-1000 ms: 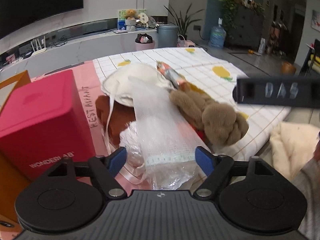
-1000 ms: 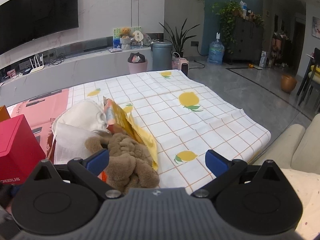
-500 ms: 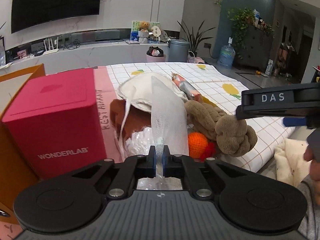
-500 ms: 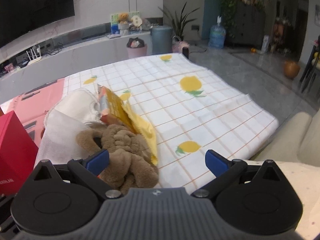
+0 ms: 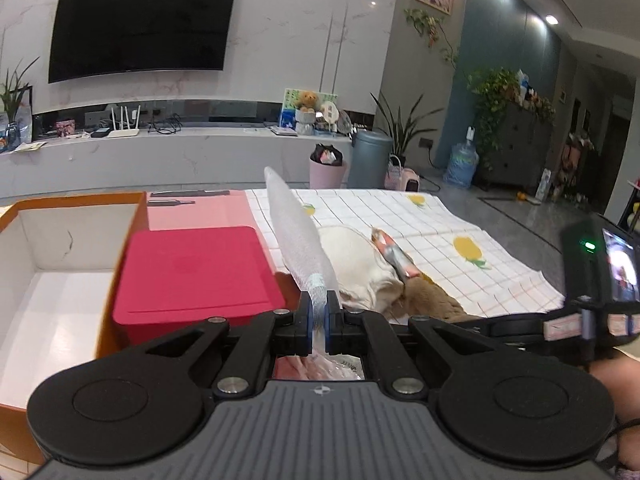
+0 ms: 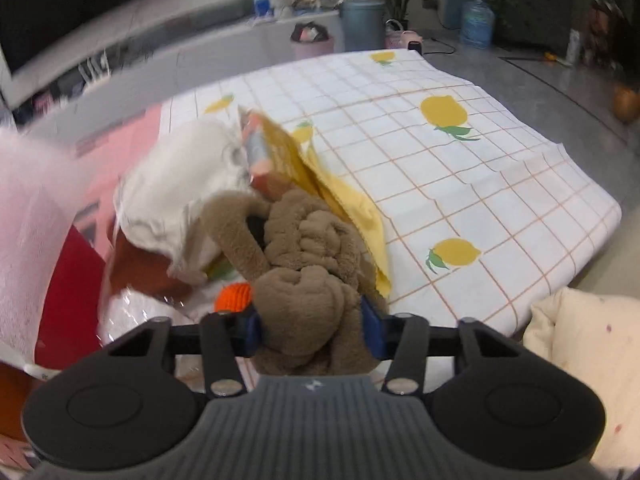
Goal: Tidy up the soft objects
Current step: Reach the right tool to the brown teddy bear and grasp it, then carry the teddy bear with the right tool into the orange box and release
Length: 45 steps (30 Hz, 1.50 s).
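Note:
My left gripper (image 5: 318, 322) is shut on a strip of white mesh foam wrap (image 5: 298, 240), which stands up and away from the jaws, lifted off the pile. In the right wrist view the same wrap (image 6: 32, 208) hangs at the far left. My right gripper (image 6: 312, 328) is closing on a brown plush toy (image 6: 304, 264). Its blue pads touch both sides of the toy's near end. The plush lies on a heap with a cream cloth (image 6: 176, 184), a yellow cloth (image 6: 348, 200), a snack packet (image 6: 260, 152) and an orange knitted ball (image 6: 234, 296).
A red box (image 5: 192, 272) stands left of the heap, beside an open orange box with a white inside (image 5: 48, 280). The lemon-print tablecloth (image 6: 480, 184) spreads to the right. A cream cushion (image 6: 580, 340) sits off the table's right edge. A clear plastic bag (image 6: 132, 312) lies under the heap.
My left gripper shut on the mesh wrap and lifted it up from the pile. My right gripper dropped toward the brown plush and its jaws came in around it.

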Motion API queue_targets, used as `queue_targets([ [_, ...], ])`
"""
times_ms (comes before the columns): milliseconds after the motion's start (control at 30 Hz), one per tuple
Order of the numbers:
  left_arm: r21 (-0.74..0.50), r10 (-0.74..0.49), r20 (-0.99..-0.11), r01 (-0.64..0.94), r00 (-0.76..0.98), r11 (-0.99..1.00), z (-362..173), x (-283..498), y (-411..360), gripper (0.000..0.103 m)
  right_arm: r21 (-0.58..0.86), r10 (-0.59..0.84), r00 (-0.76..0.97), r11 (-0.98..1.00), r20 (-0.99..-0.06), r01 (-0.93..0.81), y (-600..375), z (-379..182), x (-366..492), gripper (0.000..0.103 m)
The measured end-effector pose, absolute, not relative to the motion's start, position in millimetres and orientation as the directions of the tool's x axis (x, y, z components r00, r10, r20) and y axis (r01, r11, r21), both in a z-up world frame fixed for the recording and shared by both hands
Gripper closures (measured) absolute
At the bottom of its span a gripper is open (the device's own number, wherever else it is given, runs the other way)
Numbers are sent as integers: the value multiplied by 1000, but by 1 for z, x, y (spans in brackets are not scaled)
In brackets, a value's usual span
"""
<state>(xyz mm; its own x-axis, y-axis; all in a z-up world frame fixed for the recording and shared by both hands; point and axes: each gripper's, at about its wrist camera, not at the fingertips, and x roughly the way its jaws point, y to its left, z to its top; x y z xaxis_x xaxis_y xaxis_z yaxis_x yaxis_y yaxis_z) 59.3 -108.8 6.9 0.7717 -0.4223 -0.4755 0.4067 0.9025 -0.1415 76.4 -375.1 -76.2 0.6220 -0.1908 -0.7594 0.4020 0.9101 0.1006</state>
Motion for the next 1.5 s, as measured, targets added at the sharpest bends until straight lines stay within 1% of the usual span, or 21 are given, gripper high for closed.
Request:
queue_targets([
  [67, -144, -414, -480, 396, 773, 907, 6, 61, -108, 98, 106, -197, 649, 912, -735, 397, -373, -69, 68, 61],
  [233, -128, -397, -472, 384, 787, 914, 9, 60, -106, 98, 156, -157, 708, 922, -688, 356, -369, -56, 52, 61],
  [367, -123, -399, -453, 388, 797, 914, 15, 58, -105, 98, 162, -197, 746, 911, -636, 379, -368, -45, 39, 61],
  [433, -122, -400, -440, 388, 804, 914, 20, 56, -104, 98, 188, -191, 773, 909, -604, 371, -366, -39, 33, 61],
  [500, -119, -403, -425, 392, 811, 912, 26, 52, -103, 98, 212, -182, 798, 909, -575, 360, -364, -31, 29, 62],
  [667, -85, -395, -367, 393, 842, 916, 54, 34, -90, 98, 212, -174, 846, 925, -505, 317, -347, -7, 20, 62],
  [833, -42, -349, -292, 353, 890, 935, 87, 19, -62, 98, 248, -102, 903, 943, -418, 221, -318, 29, 9, 62],
  [900, -17, -317, -286, 326, 904, 945, 98, 18, -48, 98, 250, -57, 919, 954, -390, 166, -300, 44, 10, 62],
  [1000, 3, -267, -322, 283, 908, 959, 103, 22, -23, 98, 246, 5, 935, 965, -354, 88, -266, 65, 16, 62],
  [1133, -29, -269, -350, 277, 897, 960, 88, 32, 19, 98, 228, 115, 931, 973, -346, -36, -211, 79, 32, 62],
  [1200, -36, -234, -399, 239, 887, 970, 75, 39, 37, 98, 242, 167, 922, 967, -349, -83, -187, 77, 39, 62],
  [1367, -148, -220, -536, 166, 815, 975, 41, 69, 70, 98, 236, 234, 889, 960, -393, -149, -141, 58, 58, 62],
  [1433, -165, -231, -580, 165, 781, 972, 31, 80, 76, 98, 237, 245, 878, 959, -411, -157, -129, 49, 63, 62],
  [1500, -223, -279, -613, 177, 739, 959, 22, 86, 93, 98, 231, 253, 871, 959, -421, -166, -126, 39, 69, 62],
])
